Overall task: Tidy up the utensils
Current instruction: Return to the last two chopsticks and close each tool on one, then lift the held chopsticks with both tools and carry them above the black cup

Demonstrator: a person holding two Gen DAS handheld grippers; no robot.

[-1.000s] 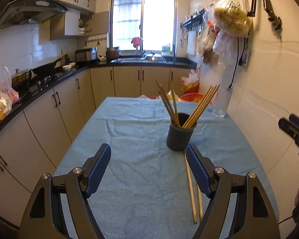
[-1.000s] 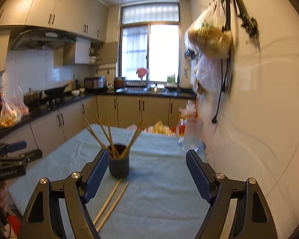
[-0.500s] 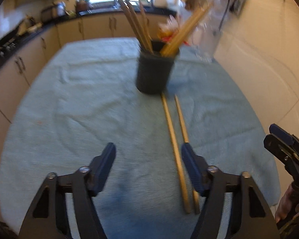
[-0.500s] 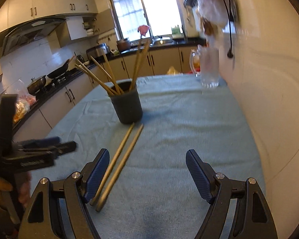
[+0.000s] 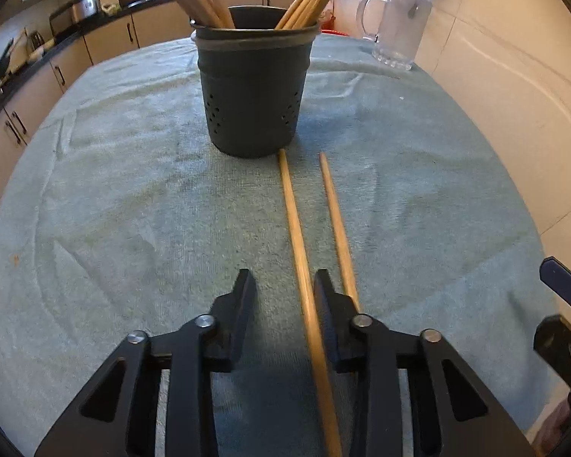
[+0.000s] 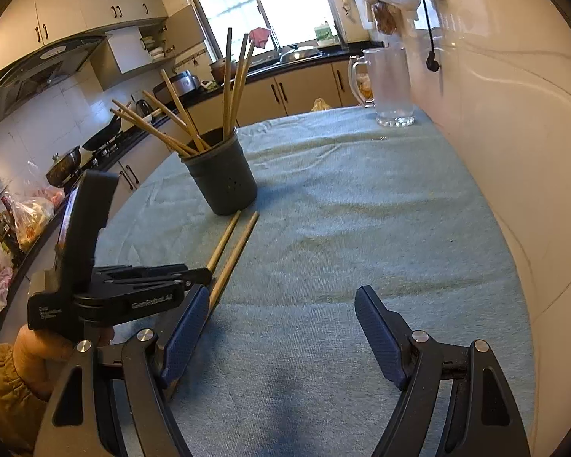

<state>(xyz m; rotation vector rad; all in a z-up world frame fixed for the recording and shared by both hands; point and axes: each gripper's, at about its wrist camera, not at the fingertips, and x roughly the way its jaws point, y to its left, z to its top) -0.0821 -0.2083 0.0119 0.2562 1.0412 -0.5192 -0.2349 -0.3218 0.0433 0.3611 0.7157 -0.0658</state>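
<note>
- Left wrist view: your left gripper is partly closed around one chopstick, not clamping it; the second chopstick lies just outside. Both lie before the dark holder.
- Right wrist view: your right gripper is wide open, empty, above the towel.

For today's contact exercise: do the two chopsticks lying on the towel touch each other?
Apart: the left wrist view shows towel between the left chopstick and right chopstick.

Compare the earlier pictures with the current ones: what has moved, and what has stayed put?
The left gripper came down to the towel, its fingers narrowed around one loose chopstick, not yet clamped. The right gripper tilted down, open. The holder, second chopstick and mug stayed put.
</note>
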